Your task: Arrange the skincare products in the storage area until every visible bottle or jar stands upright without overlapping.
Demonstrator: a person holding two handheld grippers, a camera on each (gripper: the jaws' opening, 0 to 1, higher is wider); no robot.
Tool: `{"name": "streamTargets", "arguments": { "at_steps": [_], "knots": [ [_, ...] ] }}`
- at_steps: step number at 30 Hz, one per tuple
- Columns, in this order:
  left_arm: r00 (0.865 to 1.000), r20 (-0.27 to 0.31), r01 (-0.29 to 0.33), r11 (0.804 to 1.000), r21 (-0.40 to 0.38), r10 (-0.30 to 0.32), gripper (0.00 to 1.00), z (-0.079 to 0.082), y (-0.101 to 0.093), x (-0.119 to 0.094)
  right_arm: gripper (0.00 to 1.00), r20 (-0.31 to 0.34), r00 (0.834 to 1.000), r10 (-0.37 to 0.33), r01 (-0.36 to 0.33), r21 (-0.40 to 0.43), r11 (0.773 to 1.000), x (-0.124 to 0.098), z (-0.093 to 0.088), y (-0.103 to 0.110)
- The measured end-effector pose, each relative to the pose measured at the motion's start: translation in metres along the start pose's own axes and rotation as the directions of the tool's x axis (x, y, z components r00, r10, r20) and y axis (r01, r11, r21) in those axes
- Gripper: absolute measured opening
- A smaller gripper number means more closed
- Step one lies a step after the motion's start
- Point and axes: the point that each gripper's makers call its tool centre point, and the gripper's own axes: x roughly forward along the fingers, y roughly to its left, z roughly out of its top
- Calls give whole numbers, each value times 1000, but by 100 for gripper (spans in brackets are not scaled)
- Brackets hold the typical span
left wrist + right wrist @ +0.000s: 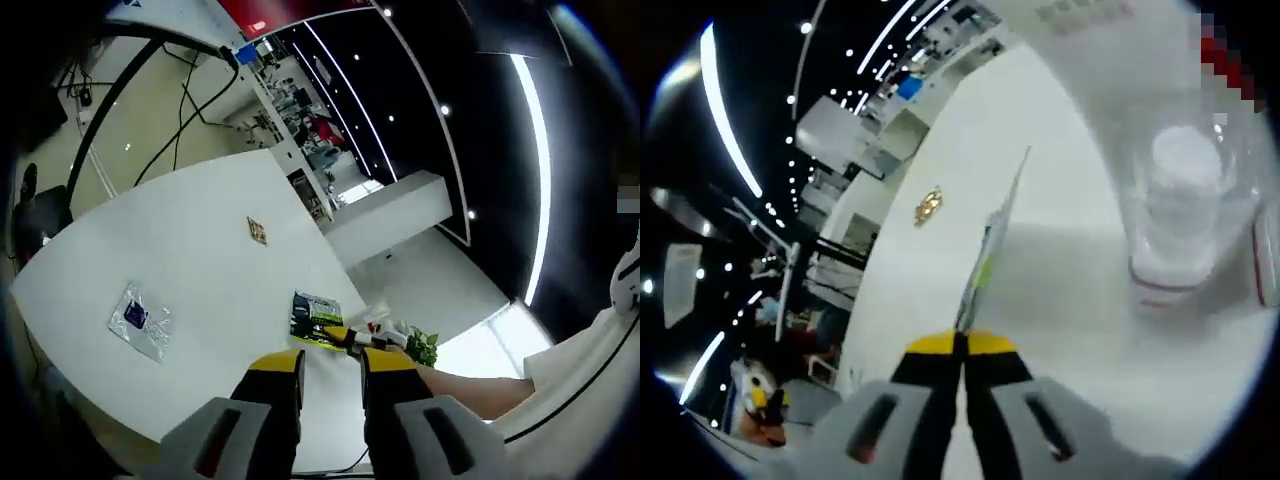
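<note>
In the left gripper view, the left tool (331,368), with yellow-tipped black jaws on a grey body, rises from the bottom edge with its jaws spread and nothing between them, hanging above the near rim of the broad white desk (200,260). Just beyond the jaw tips the right tool (362,342) comes in from the right, its yellow and black tips pinching the edge of a flat sachet printed in dark green and yellow-green (315,315), which is lifted off the desk top. A person's bare forearm (470,392) leads in behind that tool. A crinkled clear plastic packet with a dark blue patch (140,320) lies flat on the desk well to the left, apart from everything else, and a small square tan marker (257,231) sits farther up the surface. In the right gripper view, the right tool (962,345) has its yellow-tipped jaws pressed together on the lower edge of the thin sachet (990,245), seen edge-on as a narrow sliver that rises from the tips toward the upper right. Beside it on the right stands an upright clear plastic container holding a white bottle (1185,215), blurred and close to the lens, resting on the white desk (1040,150). The small tan marker (928,206) lies on the desk to the left of the sachet.
</note>
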Motion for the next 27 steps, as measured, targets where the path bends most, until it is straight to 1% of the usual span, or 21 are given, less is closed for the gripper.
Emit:
{"name": "streamTargets", "arguments": {
  "at_steps": [2, 4, 8, 10, 13, 15, 18, 20, 22, 24, 27],
  "knots": [
    [1000, -27, 8, 1000, 21, -8, 23, 1, -4, 4, 0, 3, 1000, -11, 11, 10, 1000, 0, 1, -3],
    [999, -34, 11, 999, 37, -10, 23, 4, -6, 6, 0, 4, 1000, -27, 27, 22, 999, 0, 2, -7],
    [1000, -10, 11, 999, 39, -11, 23, 13, -6, 8, 0, 13, 998, -57, 57, 37, 998, 0, 3, -12],
    [1000, -5, 9, 999, 33, -9, 22, 14, -6, 10, 0, 23, 997, -71, 70, 46, 996, -1, 4, -13],
    [1000, -21, 13, 1000, 27, -13, 22, 10, -7, 13, 0, 31, 994, -100, 99, 29, 995, -4, 7, -19],
    [999, -47, 20, 999, 43, -18, 22, 5, -9, 13, 0, 30, 993, -115, 114, 37, 993, -6, 7, -23],
    [999, -40, 17, 999, 48, -15, 22, 5, -8, 11, 1, 27, 990, -139, 139, 23, 990, -8, 5, -28],
    [1000, -25, 12, 1000, 22, -11, 22, 4, -4, 10, 2, 27, 988, -150, 149, 22, 989, -10, 5, -30],
    [1000, -27, 12, 1000, 12, -12, 22, 1, -5, 11, 2, 31, 986, -162, 162, 12, 987, -13, 6, -33],
    [999, -48, 20, 1000, 17, -19, 22, -4, -9, 12, 3, 33, 984, -175, 175, 8, 985, -16, 7, -37],
    [997, -69, 24, 999, 35, -21, 22, -7, -10, 12, 6, 39, 980, -193, 193, 7, 981, -19, 8, -41]
  ]
}}
